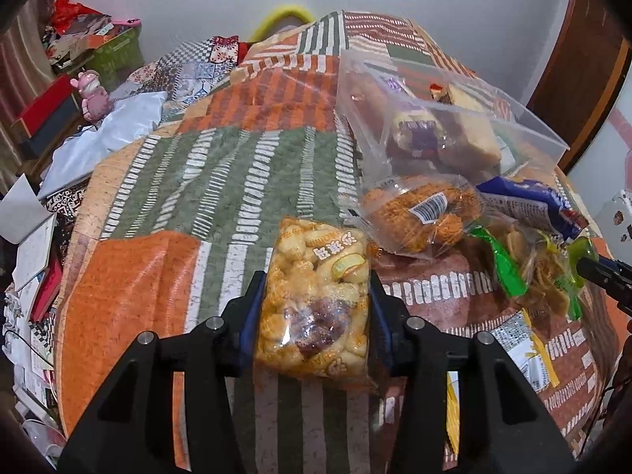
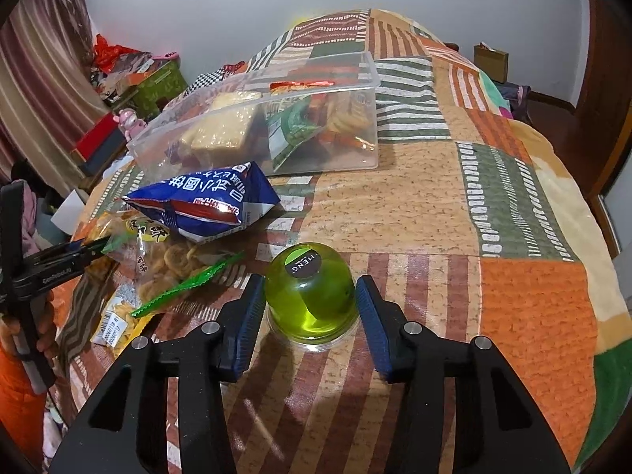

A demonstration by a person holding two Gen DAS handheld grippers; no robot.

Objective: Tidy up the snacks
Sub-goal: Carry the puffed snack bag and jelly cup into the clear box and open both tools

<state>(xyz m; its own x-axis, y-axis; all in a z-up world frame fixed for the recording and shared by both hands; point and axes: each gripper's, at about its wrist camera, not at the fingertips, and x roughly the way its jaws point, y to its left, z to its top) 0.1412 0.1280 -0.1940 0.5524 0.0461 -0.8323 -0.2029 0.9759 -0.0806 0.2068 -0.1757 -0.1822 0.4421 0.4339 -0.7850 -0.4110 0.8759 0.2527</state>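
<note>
A clear bag of yellow puffed snacks (image 1: 316, 296) lies on the patchwork quilt (image 1: 150, 284), and my left gripper (image 1: 316, 280) is shut on it, one blue pad pressed to each side. An upturned green jelly cup (image 2: 312, 296) stands on the quilt (image 2: 434, 213) with my right gripper (image 2: 310, 280) shut on it, pads against its sides. Between them lie a floss-bun pack (image 1: 418, 213), a blue snack bag (image 2: 205, 205) and a green-edged bag of chips (image 2: 170, 260). Behind stands a clear bin (image 2: 355, 150) holding several snacks.
Left of the bed are stacked boxes (image 1: 43, 118), a pink toy figure (image 1: 93, 94) and books (image 1: 35, 245). A wooden door (image 1: 580, 59) stands at the right. A brown paper bag (image 2: 491, 61) sits by the far wall. A hand (image 2: 43, 339) holds the left gripper (image 2: 94, 245).
</note>
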